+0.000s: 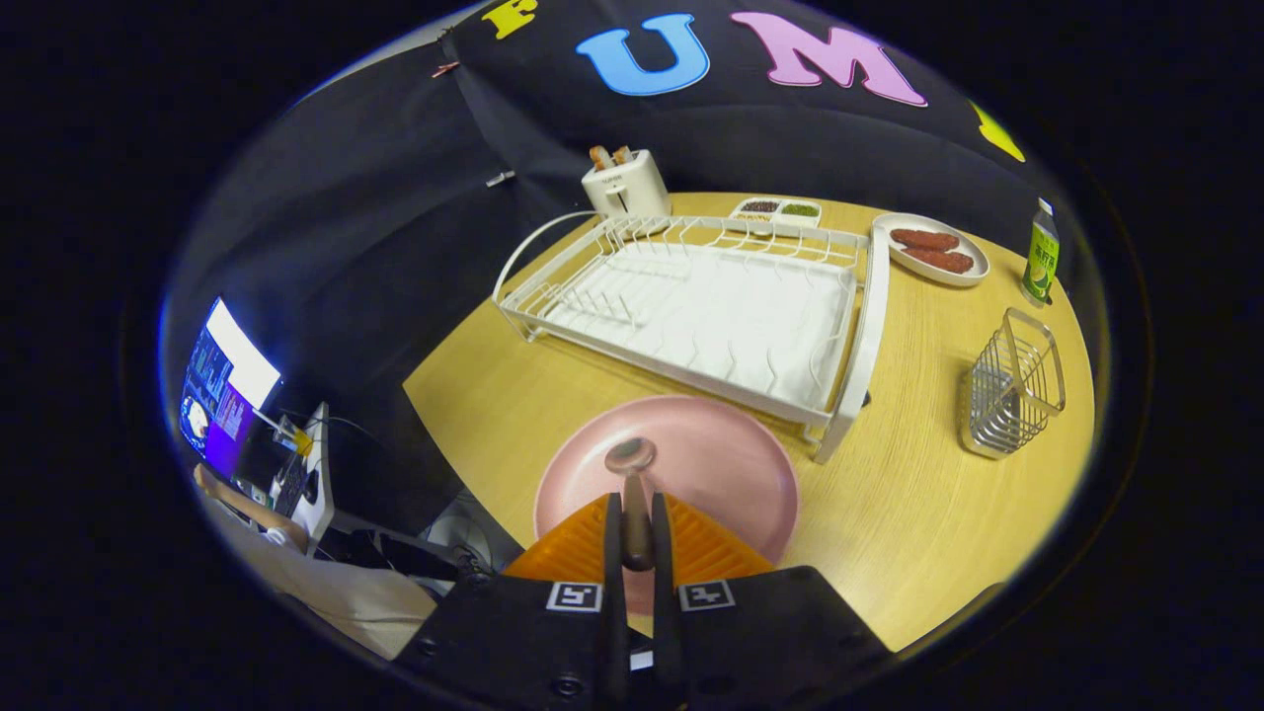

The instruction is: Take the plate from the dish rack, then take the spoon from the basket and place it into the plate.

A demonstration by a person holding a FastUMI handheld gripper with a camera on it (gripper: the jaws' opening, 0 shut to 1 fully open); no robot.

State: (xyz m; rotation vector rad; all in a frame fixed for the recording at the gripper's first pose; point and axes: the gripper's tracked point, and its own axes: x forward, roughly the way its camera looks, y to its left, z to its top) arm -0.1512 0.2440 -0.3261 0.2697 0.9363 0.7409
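The gripper (pixel 637 533), fingers closed on the spoon (pixel 632 494), hangs over the pink plate (pixel 731 464); the white dish rack (pixel 691 316) blocks the way just beyond it; bare table (pixel 908 513) lies open toward the wire basket (pixel 1012 395).

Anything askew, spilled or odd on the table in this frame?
Nothing stands out. The gripper is shut on the spoon over the pink plate, which lies flat beside the empty dish rack. The wire basket stands upright.
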